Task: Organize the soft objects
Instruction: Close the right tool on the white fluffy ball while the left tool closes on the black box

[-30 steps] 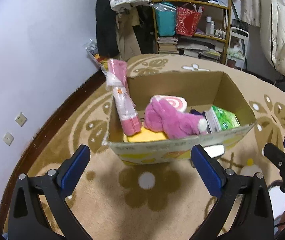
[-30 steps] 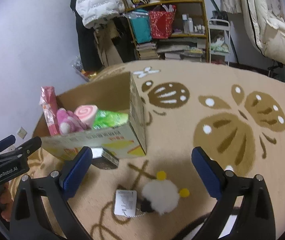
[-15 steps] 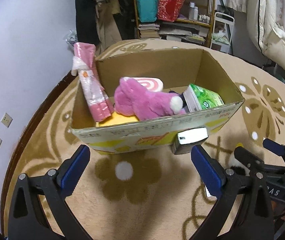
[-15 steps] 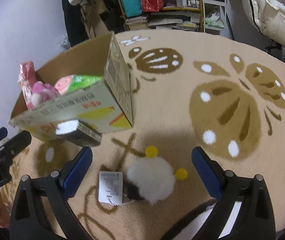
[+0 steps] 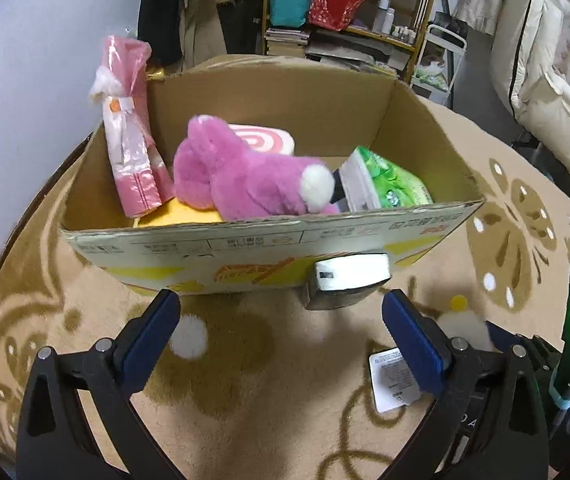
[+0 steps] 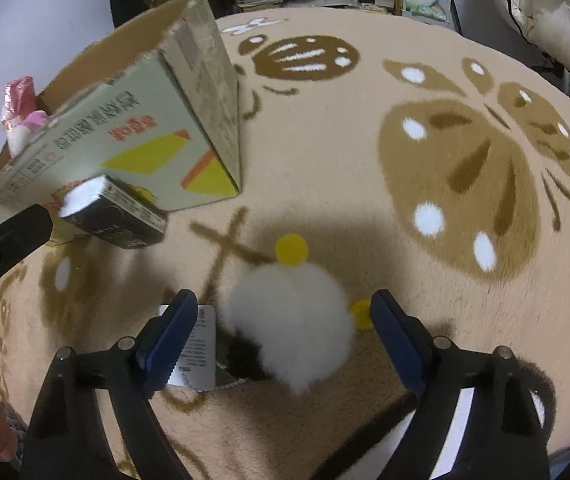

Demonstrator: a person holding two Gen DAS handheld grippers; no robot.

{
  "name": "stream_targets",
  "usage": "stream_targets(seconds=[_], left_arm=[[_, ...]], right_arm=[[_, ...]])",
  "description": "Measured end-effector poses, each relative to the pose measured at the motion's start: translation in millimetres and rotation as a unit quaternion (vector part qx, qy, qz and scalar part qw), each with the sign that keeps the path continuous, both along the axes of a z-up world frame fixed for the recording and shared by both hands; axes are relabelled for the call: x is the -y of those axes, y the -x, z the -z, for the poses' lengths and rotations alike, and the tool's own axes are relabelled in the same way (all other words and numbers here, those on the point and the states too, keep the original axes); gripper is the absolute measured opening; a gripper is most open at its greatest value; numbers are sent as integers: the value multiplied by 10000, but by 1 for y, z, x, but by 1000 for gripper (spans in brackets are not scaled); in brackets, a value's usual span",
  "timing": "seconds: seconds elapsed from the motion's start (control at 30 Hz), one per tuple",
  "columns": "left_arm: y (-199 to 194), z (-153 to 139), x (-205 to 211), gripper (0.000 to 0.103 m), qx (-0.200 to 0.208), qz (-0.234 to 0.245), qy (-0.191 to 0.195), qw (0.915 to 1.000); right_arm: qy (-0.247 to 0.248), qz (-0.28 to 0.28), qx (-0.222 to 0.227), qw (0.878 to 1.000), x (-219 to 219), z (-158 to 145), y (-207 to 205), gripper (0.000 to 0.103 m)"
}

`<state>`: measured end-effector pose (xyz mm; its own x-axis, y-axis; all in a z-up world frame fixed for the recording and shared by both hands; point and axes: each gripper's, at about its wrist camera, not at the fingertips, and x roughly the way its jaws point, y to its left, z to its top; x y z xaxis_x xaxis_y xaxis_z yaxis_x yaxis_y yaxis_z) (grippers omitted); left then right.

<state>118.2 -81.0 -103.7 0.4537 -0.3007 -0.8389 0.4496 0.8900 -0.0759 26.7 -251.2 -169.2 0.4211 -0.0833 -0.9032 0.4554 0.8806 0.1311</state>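
Fluff ball (image 6: pixel 291 322) sits on the rug (image 6: pixel 365 160), right between the wide-open right gripper (image 6: pixel 283 334) pads, not yet pinched. It looks round. Box (image 6: pixel 141 136) waits at 10 o'clock. Left gripper (image 5: pixel 281 340), farther away, is wide open and holds nothing.

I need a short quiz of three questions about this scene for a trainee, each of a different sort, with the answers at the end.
1. True or false: the white fluffy toy already lies inside the cardboard box.
2. Which gripper has the toy between its open fingers? A) left gripper B) right gripper
3. Fill in: the pink plush lies in the ____.

Key: 1 false, it lies on the carpet; 2 B; 3 box.
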Motion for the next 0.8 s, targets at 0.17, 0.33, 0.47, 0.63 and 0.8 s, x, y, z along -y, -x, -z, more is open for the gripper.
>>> stream_targets(seconds=[0.17,0.33,0.47,0.63,0.8], left_arm=[[-4,8,5,100,12,22,-18,10000],[-3,10,18,100,39,266,-12,9996],[-4,12,29,100,71,284,-62,9996],[-5,18,36,100,88,249,-168,9995],[-7,26,40,100,-2,154,-297,9994]], right_arm=[[-174,170,-170,9996,8,11,1,93],[-91,119,-199,9997,4,12,2,93],[127,49,-327,9994,-1,15,-2,82],[139,126,-241,9995,2,10,0,67],[171,112,-187,9996,4,5,0,57]])
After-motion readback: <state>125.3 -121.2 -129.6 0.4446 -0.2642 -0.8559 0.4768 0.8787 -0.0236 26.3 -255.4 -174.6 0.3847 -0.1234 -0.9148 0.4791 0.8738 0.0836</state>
